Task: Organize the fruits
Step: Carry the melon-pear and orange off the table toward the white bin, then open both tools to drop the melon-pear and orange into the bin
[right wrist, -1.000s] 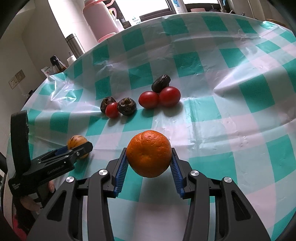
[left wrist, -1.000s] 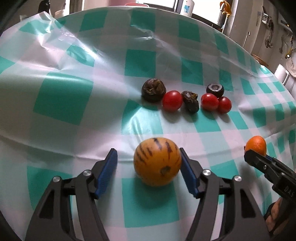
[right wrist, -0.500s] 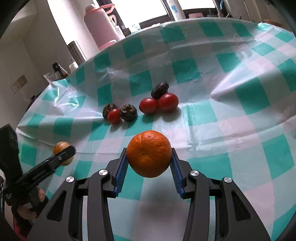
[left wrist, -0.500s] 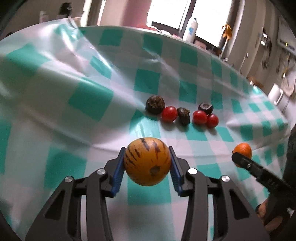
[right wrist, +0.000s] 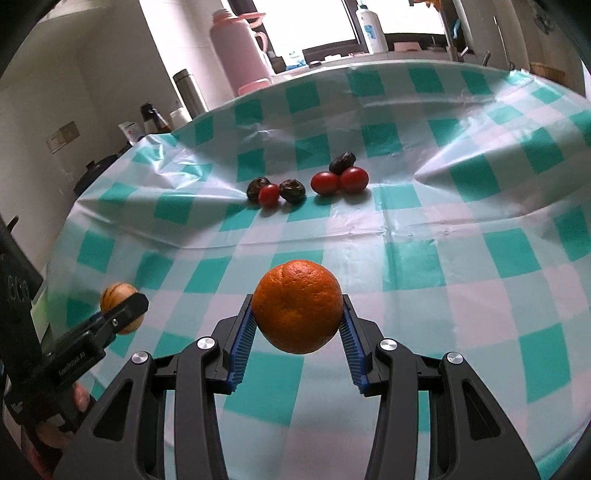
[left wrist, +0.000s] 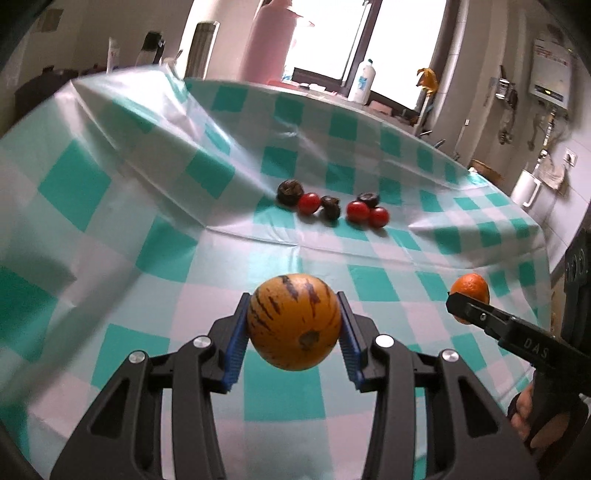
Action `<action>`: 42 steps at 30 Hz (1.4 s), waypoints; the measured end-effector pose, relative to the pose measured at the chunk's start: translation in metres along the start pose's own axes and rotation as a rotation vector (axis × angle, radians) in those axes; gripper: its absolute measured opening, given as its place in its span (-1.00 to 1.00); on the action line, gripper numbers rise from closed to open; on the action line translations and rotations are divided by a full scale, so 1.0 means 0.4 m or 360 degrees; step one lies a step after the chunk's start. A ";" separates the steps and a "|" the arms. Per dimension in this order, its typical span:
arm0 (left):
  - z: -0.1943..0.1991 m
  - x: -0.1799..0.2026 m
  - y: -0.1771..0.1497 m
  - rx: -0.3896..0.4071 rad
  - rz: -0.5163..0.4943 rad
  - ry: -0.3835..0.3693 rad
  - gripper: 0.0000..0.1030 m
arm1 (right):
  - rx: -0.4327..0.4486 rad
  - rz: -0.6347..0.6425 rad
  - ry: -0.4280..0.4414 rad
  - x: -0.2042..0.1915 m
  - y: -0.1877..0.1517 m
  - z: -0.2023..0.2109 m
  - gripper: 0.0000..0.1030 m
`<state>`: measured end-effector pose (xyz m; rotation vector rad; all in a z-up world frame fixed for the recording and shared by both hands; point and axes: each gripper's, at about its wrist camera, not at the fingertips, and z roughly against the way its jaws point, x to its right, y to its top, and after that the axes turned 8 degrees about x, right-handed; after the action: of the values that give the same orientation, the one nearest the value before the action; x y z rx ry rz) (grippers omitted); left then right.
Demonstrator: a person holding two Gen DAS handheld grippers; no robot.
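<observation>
My left gripper (left wrist: 293, 325) is shut on a striped orange-yellow fruit (left wrist: 293, 321), held above the checked tablecloth (left wrist: 166, 236). My right gripper (right wrist: 298, 314) is shut on an orange (right wrist: 298, 306), also lifted off the cloth. In the left wrist view the right gripper (left wrist: 467, 308) shows at the right edge with the orange (left wrist: 472, 290). In the right wrist view the left gripper (right wrist: 123, 308) shows at the left with the striped fruit (right wrist: 117, 295). A row of red cherry tomatoes (left wrist: 356, 211) and dark wrinkled fruits (left wrist: 290, 192) lies farther back on the table; the tomatoes (right wrist: 324, 182) show in the right wrist view too.
A pink thermos jug (right wrist: 240, 55), a steel flask (right wrist: 188, 92) and a white bottle (right wrist: 371, 27) stand beyond the table's far edge by the window. The cloth has raised creases (left wrist: 177, 110) at the back left. A person's hand (left wrist: 524, 413) grips the right tool.
The left jaws closed on the striped fruit and lifted it off the cloth. Both grippers rose and drew back from the tomato row, each carrying its fruit.
</observation>
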<state>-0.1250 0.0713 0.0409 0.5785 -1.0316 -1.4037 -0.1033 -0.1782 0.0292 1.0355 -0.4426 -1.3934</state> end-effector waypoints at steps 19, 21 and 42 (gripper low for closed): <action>0.066 0.195 -0.097 -0.0004 -0.0370 -0.0147 -0.14 | 0.0195 0.0186 -0.0005 0.012 -0.048 0.266 -0.14; 0.070 0.220 -0.111 -0.0015 -0.0417 -0.0167 -0.14 | 0.0213 0.0184 -0.0023 0.031 -0.058 0.292 -0.14; 0.126 0.552 -0.265 -0.0099 -0.1016 -0.0478 -0.14 | 0.0354 -0.0264 -0.0477 0.471 -0.280 0.598 -0.14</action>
<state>-0.2526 -0.1436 0.0277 0.6996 -1.0800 -2.1273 -0.3219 -0.4168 0.0060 1.0631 -0.7596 -1.6857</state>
